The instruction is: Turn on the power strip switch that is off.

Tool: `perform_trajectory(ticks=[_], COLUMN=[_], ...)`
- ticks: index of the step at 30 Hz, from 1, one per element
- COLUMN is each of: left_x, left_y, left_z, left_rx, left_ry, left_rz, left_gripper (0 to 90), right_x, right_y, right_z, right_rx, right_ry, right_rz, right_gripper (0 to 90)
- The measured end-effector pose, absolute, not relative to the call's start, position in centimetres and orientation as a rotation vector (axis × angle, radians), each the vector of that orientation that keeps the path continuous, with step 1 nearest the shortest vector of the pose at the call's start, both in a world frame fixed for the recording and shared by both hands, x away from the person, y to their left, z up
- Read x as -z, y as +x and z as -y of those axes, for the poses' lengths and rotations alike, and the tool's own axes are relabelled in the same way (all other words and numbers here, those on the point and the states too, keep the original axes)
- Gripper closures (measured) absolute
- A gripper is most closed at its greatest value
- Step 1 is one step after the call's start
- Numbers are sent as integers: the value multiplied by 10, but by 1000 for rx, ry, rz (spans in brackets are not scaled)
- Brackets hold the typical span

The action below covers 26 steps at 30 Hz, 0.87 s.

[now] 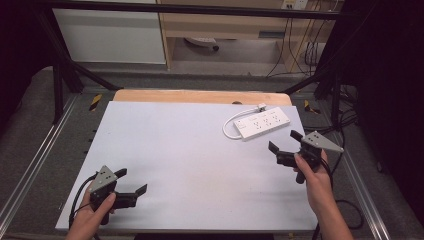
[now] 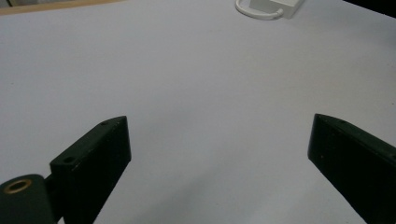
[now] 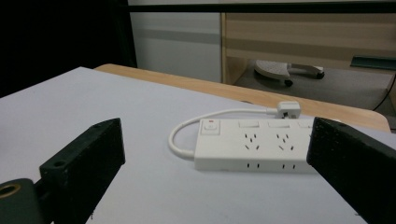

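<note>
Two grippers are in hand, each with its two black jaws spread wide and holding nothing: the right gripper hovers near the one white power strip, which lies flat at the far right of the white table, while the left gripper sits well apart at the near left corner. One white cord loops from the strip's end round to one plug resting just behind it.
</note>
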<state>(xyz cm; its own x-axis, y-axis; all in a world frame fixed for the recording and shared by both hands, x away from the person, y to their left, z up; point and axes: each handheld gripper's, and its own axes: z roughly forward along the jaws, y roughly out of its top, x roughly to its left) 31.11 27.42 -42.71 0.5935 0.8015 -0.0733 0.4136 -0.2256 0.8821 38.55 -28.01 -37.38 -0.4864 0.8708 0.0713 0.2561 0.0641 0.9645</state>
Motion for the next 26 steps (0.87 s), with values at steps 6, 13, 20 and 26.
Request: perform_trajectory(ticks=[6,13,20,26], left_x=[427,426,425,424], left_y=[311,311,310,310], left_z=[-274,-275,-275,-275], left_rx=[-503,-517,-520,-523], left_ry=[1850,1836,1826,1833], left_rz=[-977,-977,-975,-965], left_gripper=[61,61,61,61], right_x=[394,421,439,450], right_y=[367,355,349,347], right_z=[292,295,288,281], right_rx=[-1444,-1408,-1365,-1323], right_ry=[1138,1144,1129,1130], right_rz=[-1793,-1814,-1878,-1958], right_gripper=[38,29,27,25])
